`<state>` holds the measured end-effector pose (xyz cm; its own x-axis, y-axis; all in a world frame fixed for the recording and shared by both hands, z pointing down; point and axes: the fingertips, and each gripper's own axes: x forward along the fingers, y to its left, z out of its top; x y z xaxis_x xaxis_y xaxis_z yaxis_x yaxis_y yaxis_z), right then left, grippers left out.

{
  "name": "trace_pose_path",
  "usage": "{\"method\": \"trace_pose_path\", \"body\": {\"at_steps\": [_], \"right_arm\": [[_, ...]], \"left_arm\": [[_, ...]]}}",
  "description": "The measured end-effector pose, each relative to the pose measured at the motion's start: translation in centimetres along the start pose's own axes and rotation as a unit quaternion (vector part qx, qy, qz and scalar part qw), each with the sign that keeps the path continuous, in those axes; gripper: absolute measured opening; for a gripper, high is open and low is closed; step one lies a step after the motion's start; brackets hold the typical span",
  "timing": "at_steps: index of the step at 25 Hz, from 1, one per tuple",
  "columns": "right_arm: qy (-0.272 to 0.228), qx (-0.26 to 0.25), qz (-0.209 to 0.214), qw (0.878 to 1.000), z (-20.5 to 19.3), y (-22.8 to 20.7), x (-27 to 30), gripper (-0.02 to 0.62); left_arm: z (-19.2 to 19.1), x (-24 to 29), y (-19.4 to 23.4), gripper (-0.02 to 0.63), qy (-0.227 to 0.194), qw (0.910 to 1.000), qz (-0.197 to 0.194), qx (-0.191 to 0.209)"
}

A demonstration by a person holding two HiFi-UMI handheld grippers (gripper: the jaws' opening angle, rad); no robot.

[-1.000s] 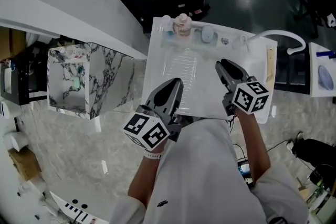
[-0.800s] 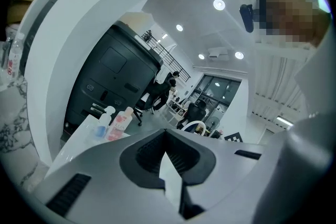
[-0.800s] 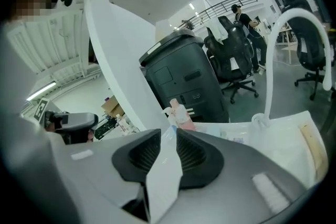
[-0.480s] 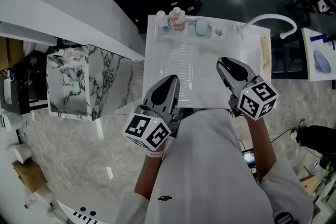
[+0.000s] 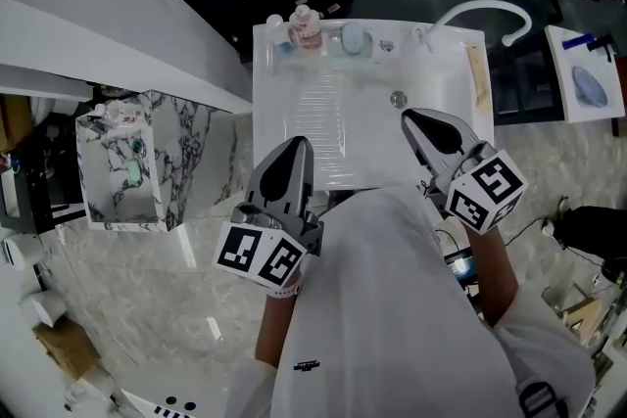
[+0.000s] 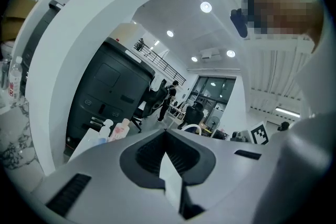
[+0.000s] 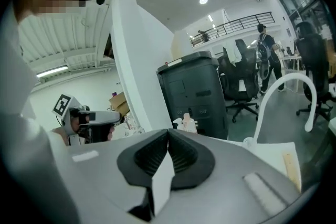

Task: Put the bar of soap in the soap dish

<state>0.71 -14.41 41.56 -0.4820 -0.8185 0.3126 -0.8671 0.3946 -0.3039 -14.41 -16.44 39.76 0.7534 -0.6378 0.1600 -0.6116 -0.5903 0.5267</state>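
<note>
A pale blue oval bar of soap (image 5: 353, 40) lies in a soap dish on the back ledge of the white sink (image 5: 294, 127); the dish itself is too small to make out. My left gripper (image 5: 294, 144) hangs over the sink's near left edge, jaws together and empty. My right gripper (image 5: 409, 117) is held over the sink's near right part, also shut on nothing. In the left gripper view the left gripper (image 6: 165, 131) points level toward the room beyond. In the right gripper view the right gripper (image 7: 168, 131) shows its tips meeting.
Small bottles (image 5: 304, 26) stand left of the soap on the ledge. A white curved faucet (image 5: 480, 15) arches at the back right, and a drain (image 5: 398, 99) sits in the basin. A marble-patterned cabinet (image 5: 118, 162) is to the left. A side table (image 5: 558, 103) at the right holds a blue object (image 5: 586, 85).
Both grippers have risen and drawn back from the sink toward the person. The sink and ledge now show farther up in the head view.
</note>
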Motion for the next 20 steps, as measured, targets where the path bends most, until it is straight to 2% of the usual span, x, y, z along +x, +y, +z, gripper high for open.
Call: {"method": "trace_pose_path", "body": {"at_steps": [3, 7, 15, 20], "right_arm": [[-0.017, -0.01, 0.016, 1.0, 0.7, 0.4, -1.2, 0.013], [-0.033, -0.032, 0.011, 0.999, 1.6, 0.3, -2.5, 0.012], [-0.029, -0.021, 0.008, 0.999, 1.0, 1.2, -1.8, 0.012], [-0.024, -0.044, 0.02, 0.999, 1.2, 2.3, -1.7, 0.012]], "left_arm": [[-0.4, 0.1, -0.6, 0.005, 0.012, 0.9998, -0.009, 0.009], [-0.8, 0.6, -1.4, 0.005, 0.022, 0.9993, -0.019, 0.024], [-1.2, 0.7, -1.8, 0.005, 0.029, 0.9986, -0.042, 0.013], [-1.3, 0.9, -2.6, 0.005, 0.031, 0.9982, -0.049, 0.013]]}}
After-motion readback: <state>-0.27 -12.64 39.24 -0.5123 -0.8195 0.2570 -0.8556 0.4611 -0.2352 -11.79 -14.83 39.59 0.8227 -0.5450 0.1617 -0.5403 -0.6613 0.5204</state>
